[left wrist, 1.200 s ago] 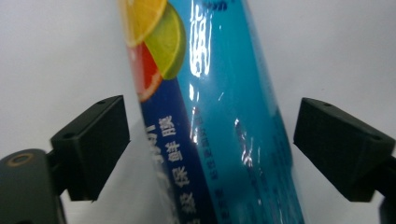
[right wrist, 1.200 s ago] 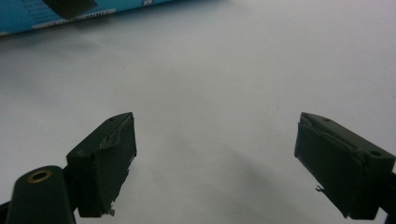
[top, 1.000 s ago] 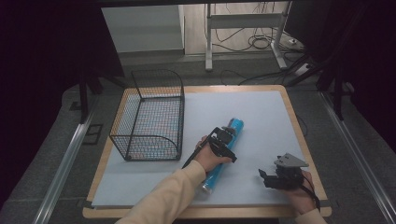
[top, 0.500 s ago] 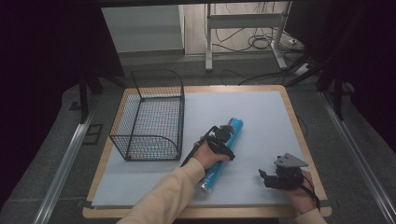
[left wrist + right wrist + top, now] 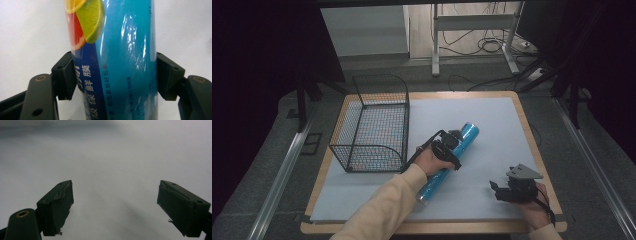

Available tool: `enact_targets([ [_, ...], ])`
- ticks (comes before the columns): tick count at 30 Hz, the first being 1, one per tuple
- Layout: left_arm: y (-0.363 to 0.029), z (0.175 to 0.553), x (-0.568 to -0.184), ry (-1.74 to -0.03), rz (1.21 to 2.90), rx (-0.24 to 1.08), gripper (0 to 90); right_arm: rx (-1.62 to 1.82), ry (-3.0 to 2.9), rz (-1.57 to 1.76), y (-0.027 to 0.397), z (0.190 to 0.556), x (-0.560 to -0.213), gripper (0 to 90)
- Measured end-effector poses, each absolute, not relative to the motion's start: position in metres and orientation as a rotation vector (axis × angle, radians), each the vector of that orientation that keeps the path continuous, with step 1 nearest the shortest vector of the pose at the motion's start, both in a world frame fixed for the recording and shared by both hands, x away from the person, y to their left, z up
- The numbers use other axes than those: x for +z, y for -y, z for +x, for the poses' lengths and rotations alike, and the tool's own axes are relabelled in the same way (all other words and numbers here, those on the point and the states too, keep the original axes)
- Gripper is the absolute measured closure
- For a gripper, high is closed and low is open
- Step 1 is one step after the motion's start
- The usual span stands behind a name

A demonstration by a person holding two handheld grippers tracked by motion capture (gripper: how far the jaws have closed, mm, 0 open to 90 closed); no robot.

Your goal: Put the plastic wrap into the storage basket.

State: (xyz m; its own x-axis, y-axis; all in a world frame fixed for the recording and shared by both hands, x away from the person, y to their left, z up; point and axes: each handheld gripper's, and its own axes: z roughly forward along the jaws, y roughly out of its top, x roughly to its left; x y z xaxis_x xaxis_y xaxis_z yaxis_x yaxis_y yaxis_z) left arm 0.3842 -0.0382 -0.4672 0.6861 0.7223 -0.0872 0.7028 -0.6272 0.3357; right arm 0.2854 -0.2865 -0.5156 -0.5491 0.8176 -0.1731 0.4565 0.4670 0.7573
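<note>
A blue roll of cling film (image 5: 470,131) with citrus fruit printed on its wrapper lies slanted on the white sheet, near the middle of the table. My left gripper (image 5: 451,143) sits across its middle. In the left gripper view both black jaws press against the sides of the roll (image 5: 125,50), so my left gripper (image 5: 115,75) is shut on it. My right gripper (image 5: 498,189) rests near the table's front right corner, apart from the roll. In the right gripper view my right gripper (image 5: 115,207) is open over the bare white sheet, with nothing between its jaws.
A black wire basket (image 5: 379,135) stands at the left of the table (image 5: 523,120), just left of my left hand. A white sheet (image 5: 497,125) covers the tabletop. Metal rails run along the floor on both sides, and cables lie beyond the far edge.
</note>
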Motion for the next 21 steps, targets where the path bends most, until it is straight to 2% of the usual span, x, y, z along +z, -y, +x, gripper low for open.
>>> enact_targets([
  [6, 0.034, 0.385, -0.451, -1.071, 2.583, 0.108, 30.5, 0.91, -2.189, 1.059, 0.287, 0.285, -0.515, 14.0],
  [21, 0.014, 0.383, -0.405, -1.032, 2.513, 0.161, 31.5, 0.91, -2.187, 1.063, 0.288, 0.286, -0.515, 14.0],
])
